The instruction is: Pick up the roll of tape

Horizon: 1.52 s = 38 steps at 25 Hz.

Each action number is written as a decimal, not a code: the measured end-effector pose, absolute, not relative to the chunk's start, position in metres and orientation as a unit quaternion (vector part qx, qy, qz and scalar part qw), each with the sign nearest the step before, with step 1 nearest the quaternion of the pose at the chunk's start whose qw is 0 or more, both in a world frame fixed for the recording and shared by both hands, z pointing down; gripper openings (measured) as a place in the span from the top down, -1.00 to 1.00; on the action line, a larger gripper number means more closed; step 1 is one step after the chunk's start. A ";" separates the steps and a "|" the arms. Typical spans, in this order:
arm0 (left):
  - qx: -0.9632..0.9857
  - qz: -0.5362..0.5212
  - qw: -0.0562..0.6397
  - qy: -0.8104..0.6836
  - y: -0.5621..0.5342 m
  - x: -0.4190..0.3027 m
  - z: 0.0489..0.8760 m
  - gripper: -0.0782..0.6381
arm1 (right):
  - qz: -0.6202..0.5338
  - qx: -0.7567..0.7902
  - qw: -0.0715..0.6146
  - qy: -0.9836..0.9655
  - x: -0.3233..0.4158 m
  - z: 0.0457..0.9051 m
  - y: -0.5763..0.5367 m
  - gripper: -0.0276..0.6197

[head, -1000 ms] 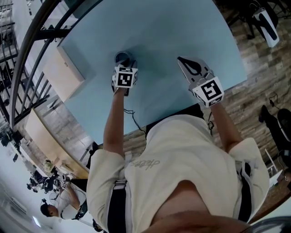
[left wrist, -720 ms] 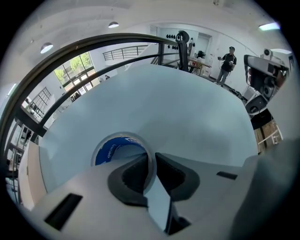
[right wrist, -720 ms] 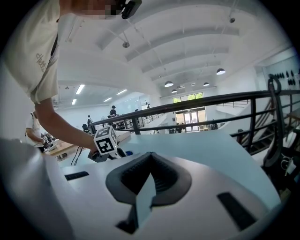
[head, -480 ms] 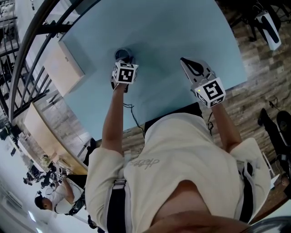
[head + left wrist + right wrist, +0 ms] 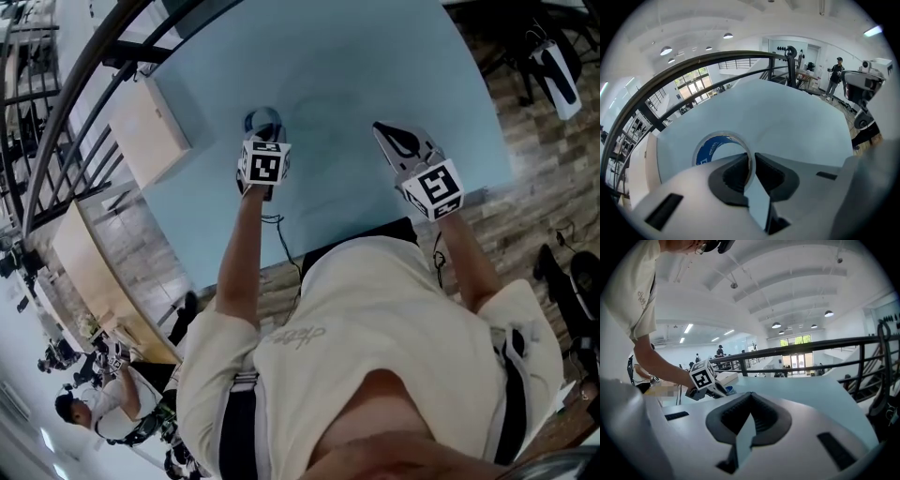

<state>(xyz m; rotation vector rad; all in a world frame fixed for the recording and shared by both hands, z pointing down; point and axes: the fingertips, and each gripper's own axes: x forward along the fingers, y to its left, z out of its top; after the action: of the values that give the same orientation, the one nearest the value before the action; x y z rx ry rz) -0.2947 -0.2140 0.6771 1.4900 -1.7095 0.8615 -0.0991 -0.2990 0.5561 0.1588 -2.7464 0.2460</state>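
Observation:
The roll of tape, clear with a blue inner ring, stands on edge over the light blue table. My left gripper is shut on it, one jaw inside the ring and one outside, pinching the roll's wall. From the head view, the roll shows just beyond the left gripper, which points steeply down. My right gripper hovers over the table to the right, shut with nothing in it. In the right gripper view its jaws meet, and the left gripper is off to the left.
A beige box lies at the table's left edge beside a dark railing. The table's near edge runs just in front of the person's body. A person and a stand with equipment are far off.
The left gripper has shifted slightly with the roll at its tips. The right gripper has hardly moved.

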 end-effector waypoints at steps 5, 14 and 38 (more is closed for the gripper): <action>0.575 0.299 0.330 -0.686 -0.204 -0.294 0.637 0.62 | 0.052 0.046 0.177 -0.982 -0.109 0.539 -0.295 0.89; 0.576 0.235 0.290 -0.727 -0.164 -0.283 0.571 0.62 | 0.062 0.043 0.151 -0.986 -0.124 0.502 -0.281 0.89; 0.558 0.124 0.155 -0.805 -0.136 -0.299 0.425 0.62 | -0.025 0.026 0.045 -0.998 -0.154 0.376 -0.267 0.89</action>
<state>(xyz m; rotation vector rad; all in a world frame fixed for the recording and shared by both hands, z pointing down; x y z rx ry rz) -0.2991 -0.1361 0.4249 1.6001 -2.3078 0.3557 -0.1537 -0.2669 0.3765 0.0787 -3.0491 -0.0755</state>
